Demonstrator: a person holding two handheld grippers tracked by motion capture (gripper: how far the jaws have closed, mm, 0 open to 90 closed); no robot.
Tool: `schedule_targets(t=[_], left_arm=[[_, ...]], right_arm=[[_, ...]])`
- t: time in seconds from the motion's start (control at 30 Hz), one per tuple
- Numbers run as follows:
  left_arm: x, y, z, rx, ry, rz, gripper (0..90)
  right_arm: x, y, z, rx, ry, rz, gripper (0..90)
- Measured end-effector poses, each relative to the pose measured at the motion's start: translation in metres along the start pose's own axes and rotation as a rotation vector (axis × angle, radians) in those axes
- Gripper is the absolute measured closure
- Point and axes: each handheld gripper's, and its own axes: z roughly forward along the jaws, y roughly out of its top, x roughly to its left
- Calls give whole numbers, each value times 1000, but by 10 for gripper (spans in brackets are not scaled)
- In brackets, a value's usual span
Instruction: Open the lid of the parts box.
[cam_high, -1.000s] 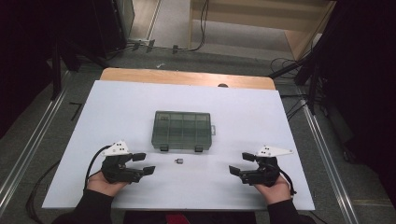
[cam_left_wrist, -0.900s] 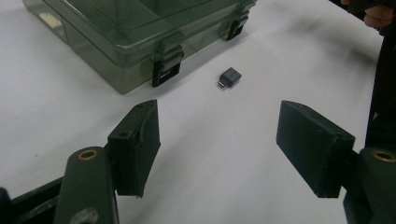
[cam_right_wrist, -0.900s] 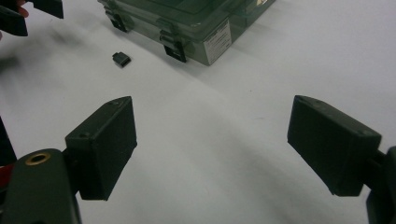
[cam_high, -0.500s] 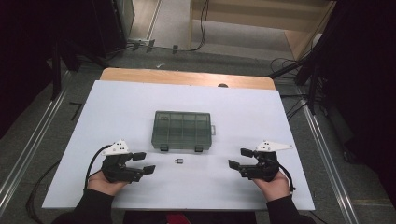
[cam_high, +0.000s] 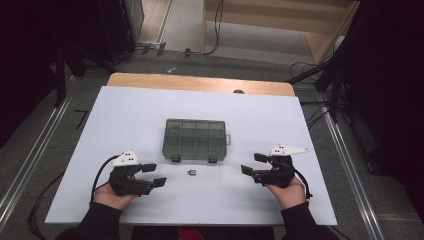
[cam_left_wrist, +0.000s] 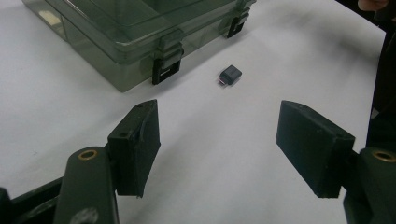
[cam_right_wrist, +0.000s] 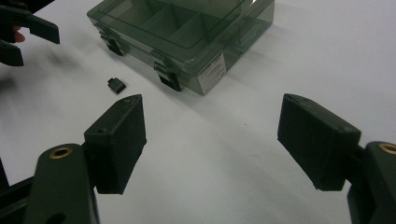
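Observation:
A shut, smoky-green compartment box (cam_high: 195, 139) (cam_left_wrist: 130, 32) (cam_right_wrist: 187, 32) lies mid-table with two black latches facing me. Just in front of it sits a small black adapter-like piece (cam_high: 192, 172) (cam_left_wrist: 230, 74) (cam_right_wrist: 116, 85). My left gripper (cam_high: 155, 175) (cam_left_wrist: 217, 140) rests at the near left, open and holding nothing, pointing right toward the small piece. At the near right, my right gripper (cam_high: 251, 164) (cam_right_wrist: 212, 140) points left. It is open with only bare table between its pads, and its jaws have just been closing a little. Neither gripper touches the box or the piece.
The white tabletop (cam_high: 125, 110) has a wooden strip (cam_high: 200, 82) along its far edge. Metal rails run along both sides. Cables and dark equipment stand on the floor beyond. The left gripper's jaws (cam_right_wrist: 23, 32) appear at the top left of the right gripper view.
The right gripper has edged slightly forward and left, and its jaws have narrowed a little. The left gripper, the box and the small piece have stayed where they were.

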Motion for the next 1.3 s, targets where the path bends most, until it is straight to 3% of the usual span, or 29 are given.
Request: schedule_targets(t=[0.77, 0.9, 1.3], left_arm=[[0, 0, 1, 10, 0, 0, 306], [0, 0, 2, 9, 1, 2, 305], [0, 0, 2, 9, 2, -3, 305]], right_arm=[[2, 21, 17, 2, 1, -18, 229], [7, 27, 25, 14, -35, -53, 229], [7, 35, 35, 23, -9, -37, 239]])
